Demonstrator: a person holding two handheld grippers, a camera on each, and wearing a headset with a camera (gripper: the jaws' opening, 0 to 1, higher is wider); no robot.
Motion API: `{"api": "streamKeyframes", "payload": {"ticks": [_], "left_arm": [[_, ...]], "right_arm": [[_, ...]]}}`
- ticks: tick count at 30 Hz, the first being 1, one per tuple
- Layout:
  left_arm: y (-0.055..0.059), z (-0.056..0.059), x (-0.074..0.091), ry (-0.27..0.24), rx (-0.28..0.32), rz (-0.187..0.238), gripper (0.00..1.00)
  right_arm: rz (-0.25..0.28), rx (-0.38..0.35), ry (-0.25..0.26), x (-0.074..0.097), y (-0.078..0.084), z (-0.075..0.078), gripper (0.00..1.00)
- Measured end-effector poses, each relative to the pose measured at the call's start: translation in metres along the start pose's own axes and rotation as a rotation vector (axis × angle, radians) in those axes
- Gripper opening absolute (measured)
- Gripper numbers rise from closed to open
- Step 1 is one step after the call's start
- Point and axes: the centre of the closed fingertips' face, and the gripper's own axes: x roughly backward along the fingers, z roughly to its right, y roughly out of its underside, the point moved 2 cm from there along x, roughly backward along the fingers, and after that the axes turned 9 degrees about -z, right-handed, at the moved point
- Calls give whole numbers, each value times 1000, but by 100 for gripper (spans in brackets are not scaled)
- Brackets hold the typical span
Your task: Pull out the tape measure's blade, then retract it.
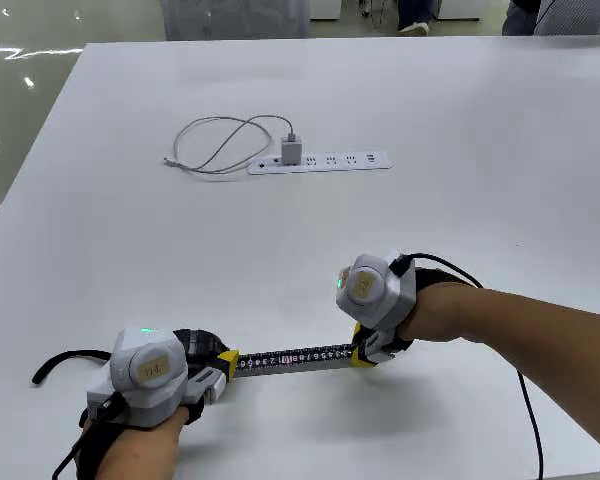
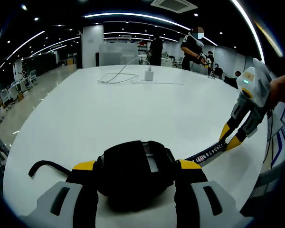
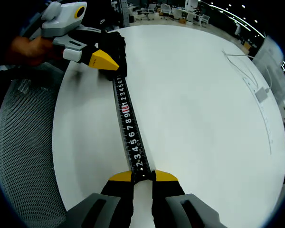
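Your left gripper (image 2: 137, 166) clamps the tape measure's case (image 1: 198, 345) on the table (image 1: 380, 90); your right gripper (image 3: 142, 176) pinches the tip of the blade (image 3: 129, 121). The blade's axis runs nine-to-three in the head view — case at nine, so any more pull-out likely goes toward three.

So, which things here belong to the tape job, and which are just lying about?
Job: tape measure in the left gripper; its blade pinched by the right gripper.
Lying about: power strip; charger plugged into it; cable.

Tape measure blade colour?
Black blade, white numerals, one red mark; best in the right gripper view.
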Motion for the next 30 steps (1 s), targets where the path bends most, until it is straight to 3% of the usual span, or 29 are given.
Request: {"api": "streamKeyframes", "payload": {"ticks": [30], "left_arm": [[0,0,-1,0,1,-6,61]], "right_arm": [[18,2,1,-2,-12,-2,10]]}}
